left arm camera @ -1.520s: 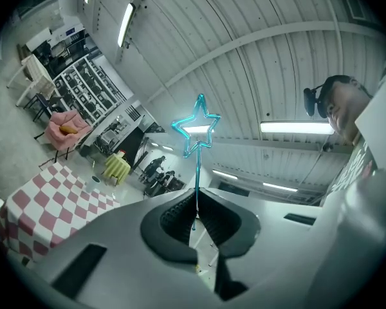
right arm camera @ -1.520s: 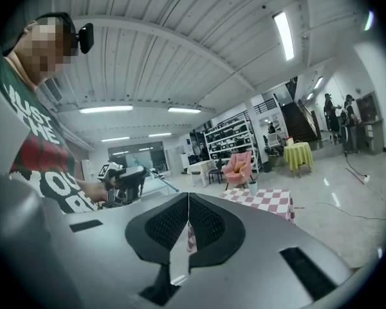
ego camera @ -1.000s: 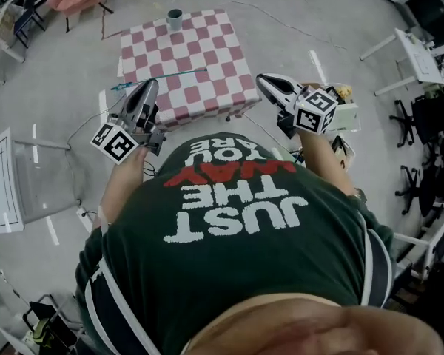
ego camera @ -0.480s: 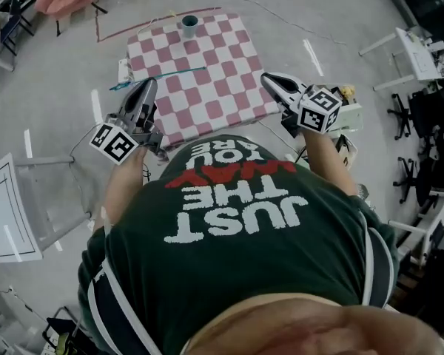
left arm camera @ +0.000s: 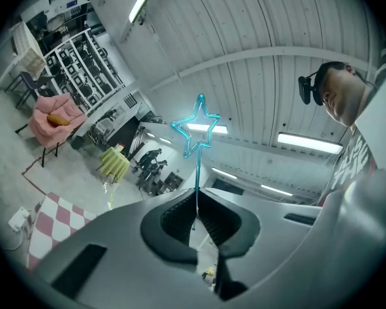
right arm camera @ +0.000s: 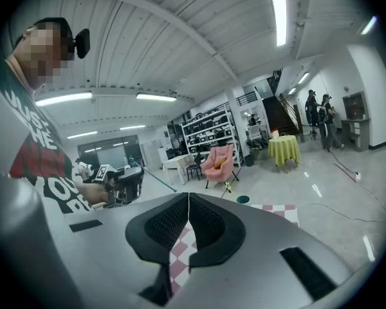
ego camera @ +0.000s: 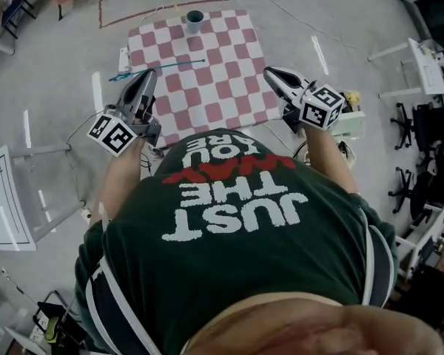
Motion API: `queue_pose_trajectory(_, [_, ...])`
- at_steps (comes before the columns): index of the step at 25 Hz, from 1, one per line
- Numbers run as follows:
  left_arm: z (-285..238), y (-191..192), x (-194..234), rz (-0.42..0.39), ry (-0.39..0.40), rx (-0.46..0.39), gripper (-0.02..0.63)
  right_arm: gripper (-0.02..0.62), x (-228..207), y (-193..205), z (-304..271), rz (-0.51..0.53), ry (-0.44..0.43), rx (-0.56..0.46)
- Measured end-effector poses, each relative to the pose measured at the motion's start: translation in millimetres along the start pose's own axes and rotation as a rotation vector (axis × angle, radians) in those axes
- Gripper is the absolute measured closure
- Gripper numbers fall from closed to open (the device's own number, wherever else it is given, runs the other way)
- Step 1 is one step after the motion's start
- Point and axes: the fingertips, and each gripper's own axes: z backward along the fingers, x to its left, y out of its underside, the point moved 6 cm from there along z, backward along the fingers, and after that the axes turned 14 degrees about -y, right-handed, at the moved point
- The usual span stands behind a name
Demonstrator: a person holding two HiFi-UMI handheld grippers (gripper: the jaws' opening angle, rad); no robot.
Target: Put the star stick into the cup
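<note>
Keeping the thin teal star-tipped stick [left arm camera: 197, 172] pinched between the fingers of the left gripper [left arm camera: 194, 205] is advised until its plain end is brought over the small teal cup [ego camera: 194, 21], seemingly upright at the far edge of the red-and-white chequered worktop [ego camera: 222, 87]. The fingers of the right gripper [right arm camera: 188, 201] are pressed together, empty.

The person holds both forearms out in front of the torso, a grey two-jaw gripper with a marker cube in each hand. The left gripper [ego camera: 148, 76] points slightly upward, its jaws closed on a thin blue star-tipped stick [left arm camera: 196, 172]. The right gripper [ego camera: 270, 72] tilts a little downward, jaws pressed together with nothing between them.
</note>
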Motion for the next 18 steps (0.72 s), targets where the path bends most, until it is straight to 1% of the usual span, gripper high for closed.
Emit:
queue_pose_trajectory(2, [-13.3, 2.9, -3.6, -0.019, -0.034, -0.007, 0.588, 0.560, -21.4, -3.6, 0.7, 0.000, -0.038, -0.002])
queue_pose_trajectory(5, [-39.0, 7.9, -9.2, -0.053, -0.108, -0.022, 0.588, 0.560, -62.9, -12.5, 0.7, 0.006, -0.114, -0.006])
queue_pose_trajectory(8, [-72.7, 22.0, -18.7, -0.056, -0.179, -0.034, 0.588, 0.560, -107.1, -19.6, 10.3, 0.013, -0.171, 0.003])
queue_pose_trajectory(12, [-115.0, 41.8, -25.6, -0.069, -0.237, -0.030, 0.588, 0.560, -157.6, -27.0, 17.0, 0.038, -0.241, 0.017])
queue_pose_trajectory(15, [-132.0, 48.0, -24.4, -0.075, -0.280, -0.010, 0.588, 0.560, -179.8, -22.5, 8.8, 0.028, -0.276, 0.026])
queue_pose_trajectory(18, [-140.1, 48.7, -14.8, -0.102, -0.298, 0.010, 0.588, 0.560, -194.8, -15.8, -2.8, 0.019, -0.286, 0.029])
